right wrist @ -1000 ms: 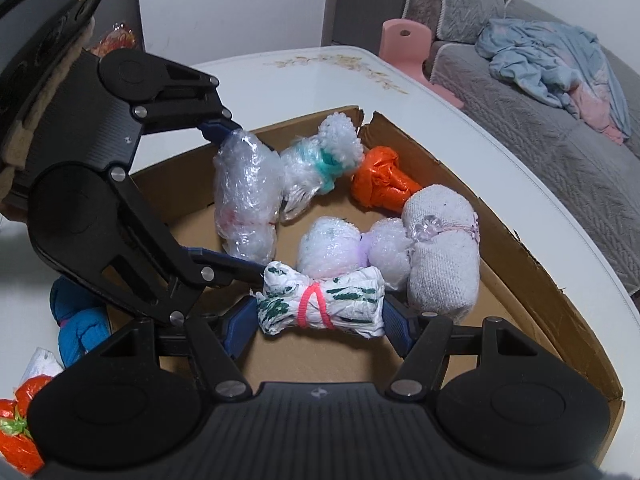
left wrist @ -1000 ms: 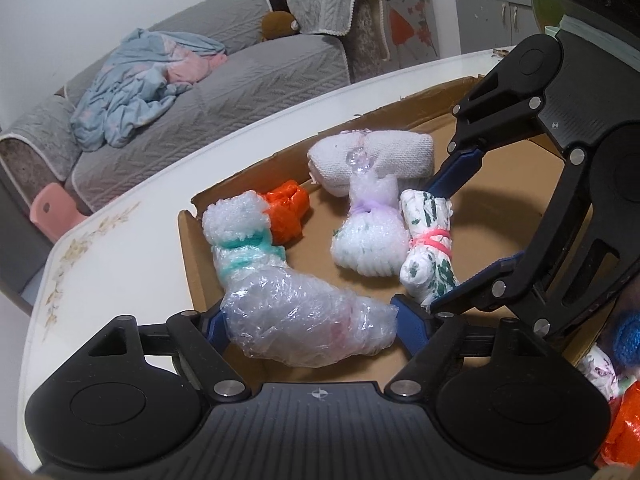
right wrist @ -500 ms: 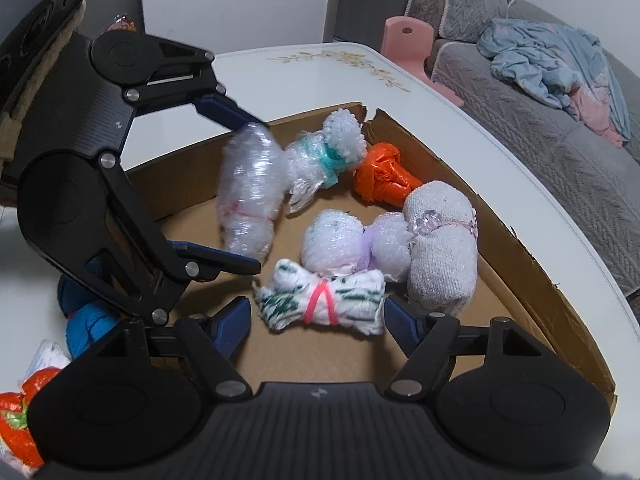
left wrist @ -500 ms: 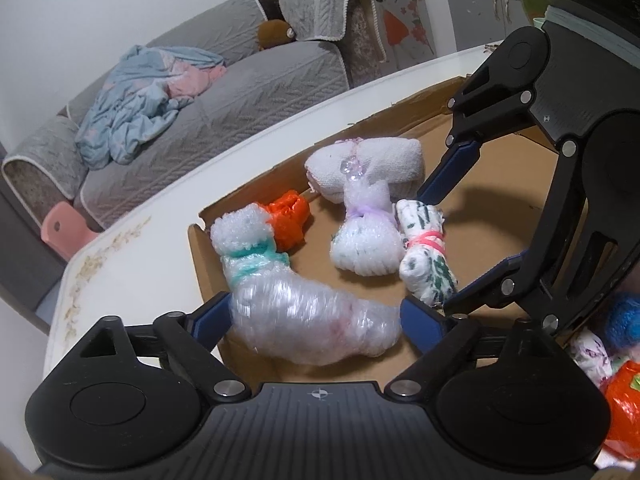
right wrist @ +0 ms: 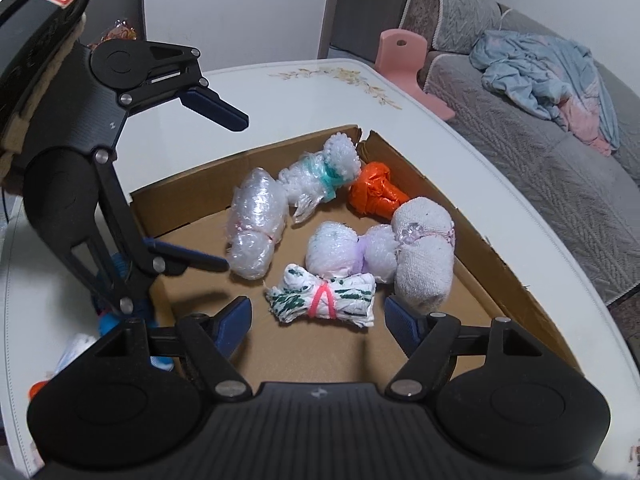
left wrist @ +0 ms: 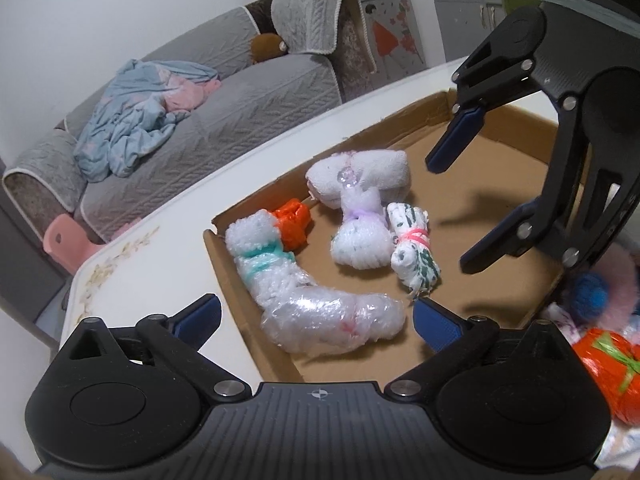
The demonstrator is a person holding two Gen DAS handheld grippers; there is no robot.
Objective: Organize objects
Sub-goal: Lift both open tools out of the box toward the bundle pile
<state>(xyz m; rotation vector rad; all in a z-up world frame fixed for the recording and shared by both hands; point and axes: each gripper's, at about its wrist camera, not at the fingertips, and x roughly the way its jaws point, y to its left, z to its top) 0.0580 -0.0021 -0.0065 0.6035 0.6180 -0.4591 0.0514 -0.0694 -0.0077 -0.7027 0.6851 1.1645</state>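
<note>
A shallow cardboard box (left wrist: 224, 264) on the white table holds several wrapped bundles. The clear bubble-wrap bundle (left wrist: 332, 320) lies on the box floor between the fingers of my left gripper (left wrist: 316, 322), whose jaws are opening and clear of it. My right gripper (right wrist: 318, 320) is also opening. The white-and-green bundle with a pink band (right wrist: 324, 300) lies free just ahead of its fingers. Also in the box are a teal-tied bundle (left wrist: 260, 252), an orange bundle (left wrist: 294, 222), a white-and-purple bundle (left wrist: 360, 236) and a white towel roll (left wrist: 376, 172).
Outside the box on the right lie a blue yarn ball (left wrist: 592, 292) and an orange packet with a green ribbon (left wrist: 608, 372). The white table (right wrist: 280, 92) ends in a rounded edge. Beyond it stand a grey sofa (right wrist: 540, 168) and a pink stool (right wrist: 404, 52).
Both grippers have opened and drawn up and back. The left let go of the clear bundle and the right let go of the white-and-green bundle. Both bundles now lie in the box.
</note>
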